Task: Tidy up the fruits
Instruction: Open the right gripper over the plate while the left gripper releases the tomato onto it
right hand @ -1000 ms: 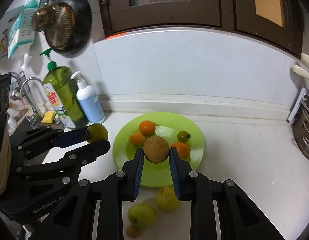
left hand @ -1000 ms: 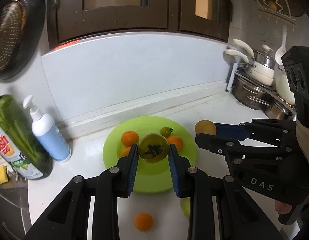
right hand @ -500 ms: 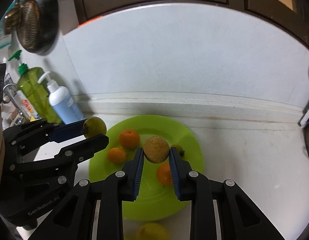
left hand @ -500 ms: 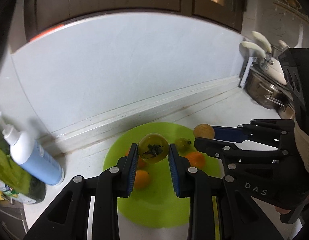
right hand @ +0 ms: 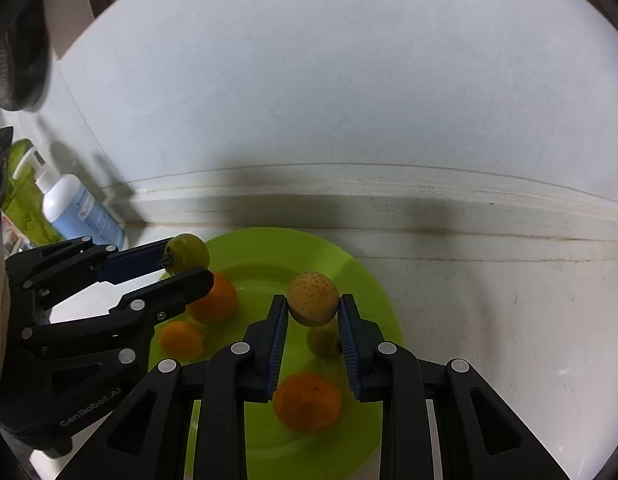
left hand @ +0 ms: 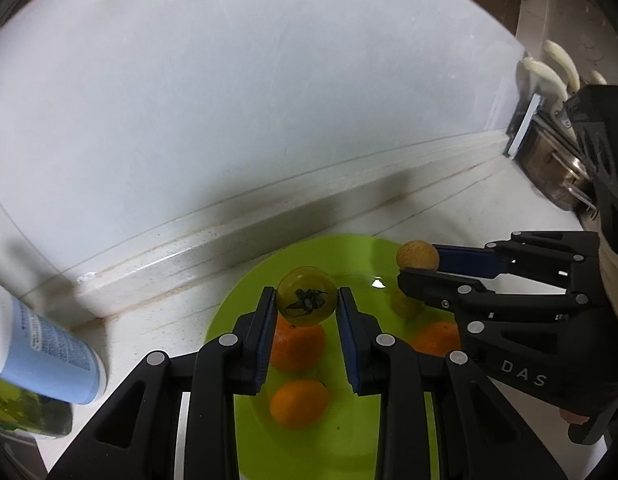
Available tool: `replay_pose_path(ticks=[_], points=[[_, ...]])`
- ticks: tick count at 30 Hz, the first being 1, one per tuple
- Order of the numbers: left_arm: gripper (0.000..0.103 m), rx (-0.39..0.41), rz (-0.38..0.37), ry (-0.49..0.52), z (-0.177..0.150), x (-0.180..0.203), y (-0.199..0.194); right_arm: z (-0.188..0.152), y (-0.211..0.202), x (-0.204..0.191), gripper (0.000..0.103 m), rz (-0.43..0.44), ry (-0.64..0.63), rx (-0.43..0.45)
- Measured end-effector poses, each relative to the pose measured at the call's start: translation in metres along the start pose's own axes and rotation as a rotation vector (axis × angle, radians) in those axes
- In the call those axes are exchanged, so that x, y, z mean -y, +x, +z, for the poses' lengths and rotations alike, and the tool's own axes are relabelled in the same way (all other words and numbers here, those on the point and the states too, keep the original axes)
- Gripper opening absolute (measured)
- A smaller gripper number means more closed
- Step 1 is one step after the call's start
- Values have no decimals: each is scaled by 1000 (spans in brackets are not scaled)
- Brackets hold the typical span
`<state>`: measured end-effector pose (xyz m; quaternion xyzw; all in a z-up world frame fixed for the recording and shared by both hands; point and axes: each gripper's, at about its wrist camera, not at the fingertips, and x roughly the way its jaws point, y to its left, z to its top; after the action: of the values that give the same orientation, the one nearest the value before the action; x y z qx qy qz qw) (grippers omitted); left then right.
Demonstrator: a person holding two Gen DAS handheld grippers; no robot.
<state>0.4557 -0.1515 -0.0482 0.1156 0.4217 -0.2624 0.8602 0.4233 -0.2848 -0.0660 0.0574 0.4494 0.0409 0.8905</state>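
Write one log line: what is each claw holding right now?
left claw: shut on green tomato | right claw: shut on speckled tan fruit | both above green plate

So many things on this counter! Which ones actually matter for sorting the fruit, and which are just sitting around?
Part of the job:
- round yellow-green fruit with a dark stem, gripped by the left gripper
- speckled tan fruit, gripped by the right gripper
- round lime-green plate
- orange citrus fruits on it

Just lying about:
- pale blue pump bottle
- green soap bottle
- steel pots
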Motion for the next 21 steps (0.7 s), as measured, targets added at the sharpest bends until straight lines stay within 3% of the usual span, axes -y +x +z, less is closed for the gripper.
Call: replay_pose_path(ticks=[12,21], points=[[30,-42,-18,-6,5,1,26,6,17,3,27,-2,-14,-33],[34,-34,-9,-11,3,-1,21,4,18,-2,28,-2,-19,-32]])
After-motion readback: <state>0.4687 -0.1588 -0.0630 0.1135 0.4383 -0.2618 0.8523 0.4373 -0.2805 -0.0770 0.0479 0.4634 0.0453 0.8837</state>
